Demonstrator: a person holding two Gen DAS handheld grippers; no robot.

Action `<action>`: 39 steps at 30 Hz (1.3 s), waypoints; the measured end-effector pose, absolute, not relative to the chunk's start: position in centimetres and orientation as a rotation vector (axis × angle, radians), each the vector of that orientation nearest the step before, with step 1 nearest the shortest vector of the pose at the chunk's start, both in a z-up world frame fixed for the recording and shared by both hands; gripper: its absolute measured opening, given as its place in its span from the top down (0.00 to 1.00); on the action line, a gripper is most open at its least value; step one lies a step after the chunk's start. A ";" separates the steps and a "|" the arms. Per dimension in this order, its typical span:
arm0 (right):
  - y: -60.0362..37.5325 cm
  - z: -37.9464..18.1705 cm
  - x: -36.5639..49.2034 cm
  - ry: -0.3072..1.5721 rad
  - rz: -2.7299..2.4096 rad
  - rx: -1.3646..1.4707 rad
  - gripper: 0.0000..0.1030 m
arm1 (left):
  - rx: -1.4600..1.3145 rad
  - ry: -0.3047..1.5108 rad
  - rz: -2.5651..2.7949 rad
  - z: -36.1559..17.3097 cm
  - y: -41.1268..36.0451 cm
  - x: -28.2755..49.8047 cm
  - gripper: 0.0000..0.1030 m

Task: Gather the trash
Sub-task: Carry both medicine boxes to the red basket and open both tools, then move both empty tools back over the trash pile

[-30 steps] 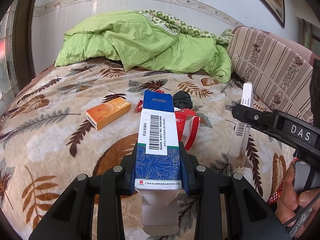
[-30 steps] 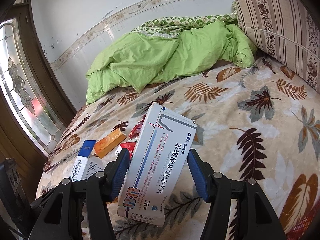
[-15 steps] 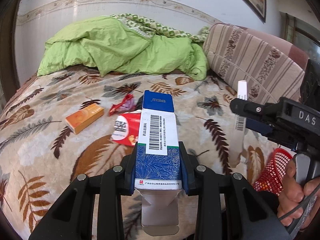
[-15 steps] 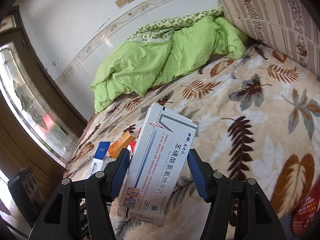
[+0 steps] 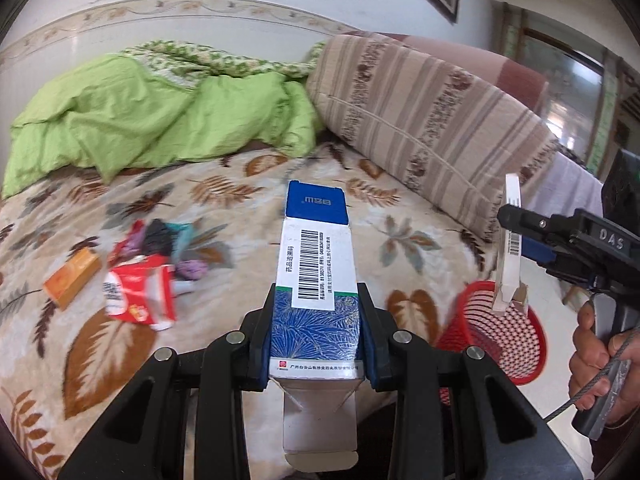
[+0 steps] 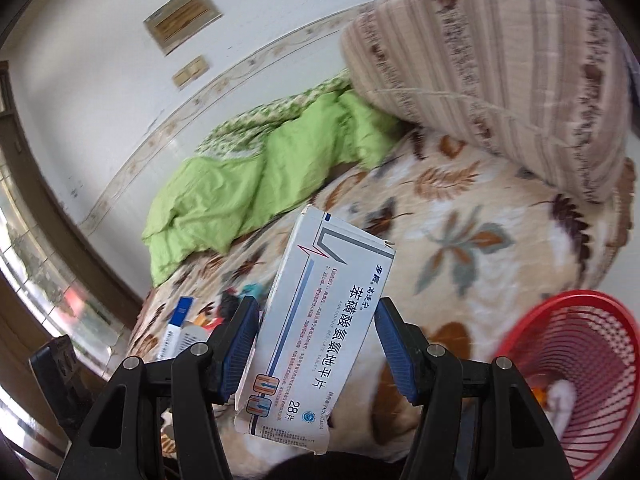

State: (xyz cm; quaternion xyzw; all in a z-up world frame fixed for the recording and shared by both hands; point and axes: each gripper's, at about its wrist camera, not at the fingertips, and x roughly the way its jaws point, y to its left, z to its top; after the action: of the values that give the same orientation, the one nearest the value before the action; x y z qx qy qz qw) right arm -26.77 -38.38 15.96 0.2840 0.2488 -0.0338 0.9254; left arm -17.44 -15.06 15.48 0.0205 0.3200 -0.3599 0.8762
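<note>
Red mesh plastic basket (image 5: 505, 334) is sitting low beside the bed, nearer the right gripper (image 6: 316, 354). Its jaws are gripping a white flat medicine carton (image 6: 320, 326), long axis pointing forward, hanging above the rim. Left gripper (image 5: 316, 332) jaws are clamping a blue-and-white tall medicine box (image 5: 316, 276) lengthwise, over the bed's edge.

"DAS" on my right tool (image 5: 516, 220), "28片" and "AMLODIPINE BESYLATE TABLETS" on its white box (image 6: 320, 328), a barcode on the blue box (image 5: 316, 276) in my left tool (image 5: 316, 336)
</note>
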 end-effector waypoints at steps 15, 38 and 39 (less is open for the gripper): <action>-50.2 13.7 -35.8 0.547 -0.381 0.638 0.38 | 0.151 0.792 -1.094 15.1 -31.3 -22.3 0.68; -51.0 12.0 -35.4 0.617 -0.473 0.632 0.37 | 0.066 0.833 -1.026 14.4 -28.4 -20.5 0.30; -50.3 12.2 -34.8 0.616 -0.449 0.627 0.37 | 0.064 0.831 -1.005 14.3 -27.8 -20.1 0.30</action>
State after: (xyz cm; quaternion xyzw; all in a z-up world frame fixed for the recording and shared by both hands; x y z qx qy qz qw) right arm -34.80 -50.31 12.18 0.3010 0.2957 -0.2157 0.8806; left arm -20.06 -27.76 14.33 0.0299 0.3865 -0.4677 0.7943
